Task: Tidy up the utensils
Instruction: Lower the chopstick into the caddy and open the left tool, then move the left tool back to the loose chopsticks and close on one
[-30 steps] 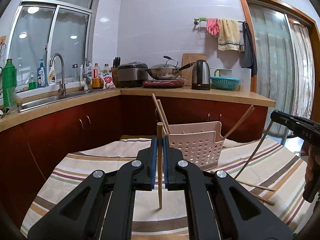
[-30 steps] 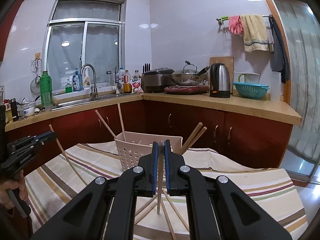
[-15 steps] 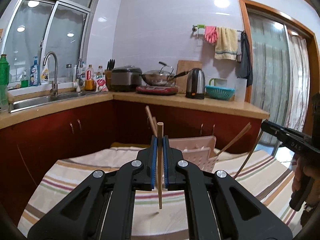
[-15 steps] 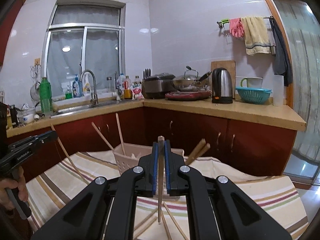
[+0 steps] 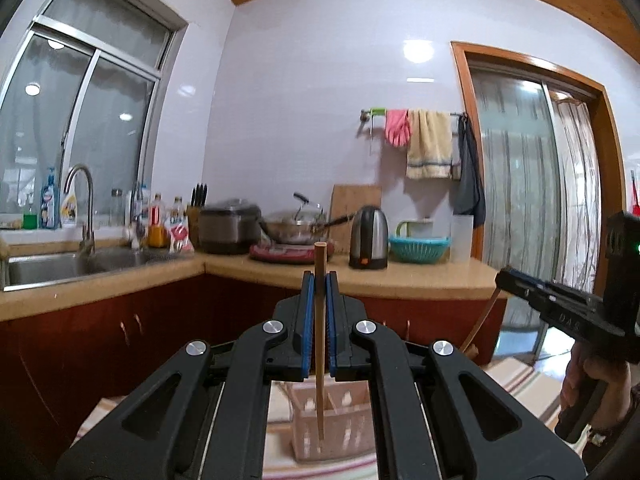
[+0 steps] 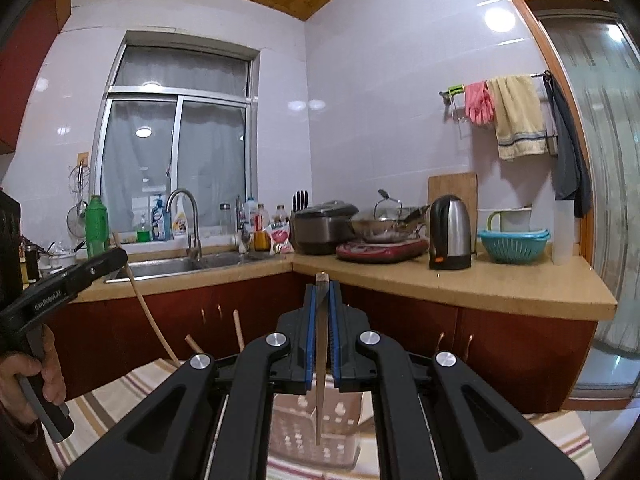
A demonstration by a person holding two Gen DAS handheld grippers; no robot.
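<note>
My left gripper [image 5: 319, 280] is shut on a wooden chopstick [image 5: 320, 344] held upright, its lower tip above the pink perforated utensil basket [image 5: 344, 432]. My right gripper [image 6: 321, 290] is shut on another upright chopstick [image 6: 320, 360] above the same basket [image 6: 304, 428]. Other chopsticks [image 6: 238, 330] lean out of the basket. The right gripper shows at the right of the left wrist view [image 5: 560, 308], the left gripper at the left of the right wrist view [image 6: 68, 284], each with its chopstick hanging down.
The basket stands on a striped tablecloth [image 6: 112, 400]. Behind runs an L-shaped kitchen counter [image 6: 460, 284] with a sink [image 6: 180, 266], rice cooker, wok, kettle [image 6: 450, 232] and teal colander. A glass door is at the right.
Both grippers have risen with their chopsticks and moved over the basket, which now sits low, behind the fingers. The loose chopsticks on the cloth have dropped out of view.
</note>
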